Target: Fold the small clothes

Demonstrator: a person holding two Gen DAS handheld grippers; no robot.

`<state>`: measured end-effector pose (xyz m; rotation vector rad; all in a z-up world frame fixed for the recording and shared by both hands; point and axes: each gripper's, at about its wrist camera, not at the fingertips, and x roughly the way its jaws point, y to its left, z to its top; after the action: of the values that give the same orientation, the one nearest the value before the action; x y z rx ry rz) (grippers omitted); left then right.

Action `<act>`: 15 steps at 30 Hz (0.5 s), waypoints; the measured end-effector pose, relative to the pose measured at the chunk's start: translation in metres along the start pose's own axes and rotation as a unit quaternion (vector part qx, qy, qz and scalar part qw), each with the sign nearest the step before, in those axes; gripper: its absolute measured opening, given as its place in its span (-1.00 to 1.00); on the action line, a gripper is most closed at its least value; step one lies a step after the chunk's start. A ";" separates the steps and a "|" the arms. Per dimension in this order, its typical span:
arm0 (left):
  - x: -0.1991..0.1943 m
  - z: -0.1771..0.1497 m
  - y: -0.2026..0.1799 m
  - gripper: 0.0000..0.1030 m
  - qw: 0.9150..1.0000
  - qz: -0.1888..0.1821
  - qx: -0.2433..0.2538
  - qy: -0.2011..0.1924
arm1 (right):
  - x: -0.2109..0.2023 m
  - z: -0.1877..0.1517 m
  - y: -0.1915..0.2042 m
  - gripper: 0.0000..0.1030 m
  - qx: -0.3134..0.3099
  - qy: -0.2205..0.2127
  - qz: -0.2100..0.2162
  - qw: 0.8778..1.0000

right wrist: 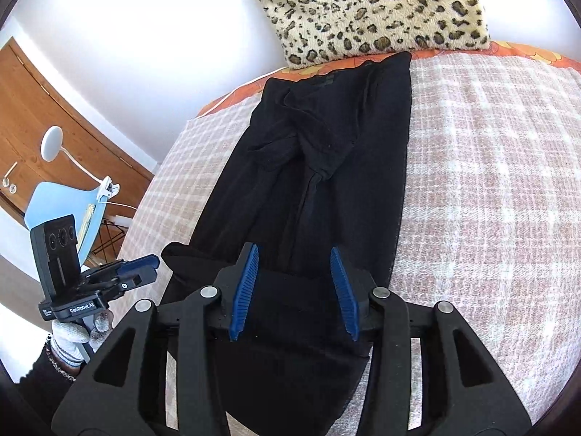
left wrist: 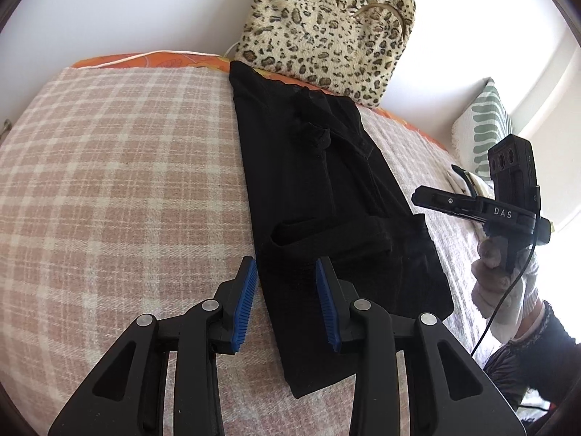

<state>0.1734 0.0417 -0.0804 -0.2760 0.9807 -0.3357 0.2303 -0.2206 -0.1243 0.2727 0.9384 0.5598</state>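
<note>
a pink-and-white checked blanket (left wrist: 120, 167) covers the bed. an orange patterned sheet (right wrist: 526, 52) shows along the blanket's far edge. a leopard-print cushion (left wrist: 323, 25) stands upright at the far edge, against the white wall (left wrist: 127, 7). a white cushion with green leaf stripes (left wrist: 484, 123) stands at the bed's right edge, near the bright window. off the bed's left edge: a wooden door (right wrist: 54, 116), a light blue chair (right wrist: 69, 207), and a white clip lamp (right wrist: 52, 143) fixed to the chair.
</note>
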 end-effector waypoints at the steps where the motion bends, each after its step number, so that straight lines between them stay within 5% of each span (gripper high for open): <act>1: 0.004 0.000 -0.001 -0.38 1.000 0.003 0.002 0.005 | 0.004 0.001 0.006 -0.14 -0.011 0.004 -0.005 1.000; 10: 0.031 0.022 -0.001 -0.38 0.998 0.059 -0.001 -0.014 | 0.005 0.003 -0.001 -0.14 0.002 0.004 -0.058 0.998; 15: 0.030 0.030 0.016 -0.38 0.998 0.039 -0.037 -0.020 | -0.010 0.001 -0.018 -0.14 0.021 0.004 -0.062 0.998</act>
<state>0.2166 0.0467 -0.0929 -0.3093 0.9638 -0.2232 0.2329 -0.2412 -0.1256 0.2476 0.9677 0.4279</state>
